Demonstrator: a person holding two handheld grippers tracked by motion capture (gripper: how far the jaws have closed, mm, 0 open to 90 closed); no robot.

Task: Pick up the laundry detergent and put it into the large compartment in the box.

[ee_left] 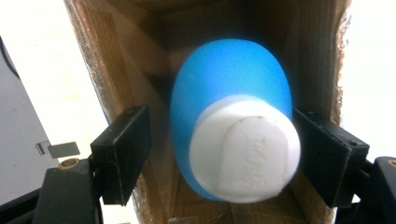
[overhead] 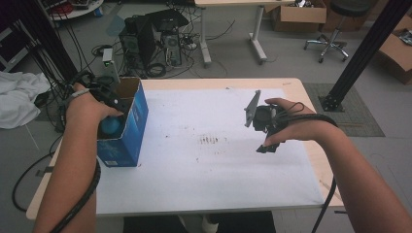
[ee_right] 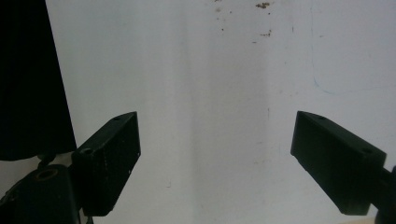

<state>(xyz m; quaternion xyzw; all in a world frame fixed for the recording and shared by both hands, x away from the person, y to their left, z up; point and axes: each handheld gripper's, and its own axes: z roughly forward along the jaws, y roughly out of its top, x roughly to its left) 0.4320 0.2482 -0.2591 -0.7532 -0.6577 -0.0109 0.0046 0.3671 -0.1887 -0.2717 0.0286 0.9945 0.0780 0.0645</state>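
1 blue bottle (ee_left: 224, 93) (white cap (ee_left: 245, 149)) inside the open blue box (overhead: 131, 131)

The counter (overhead: 291, 87) has a pale wooden top, nearly all of it covered by a white sheet (overhead: 218, 165) that leaves only a strip of wood bare along the far and side edges. A blue cardboard box (overhead: 127, 131) stands upright on the sheet at its left edge, its top open. To the right of the box, near the sheet's middle, lies a patch of small dark specks (overhead: 211, 141)
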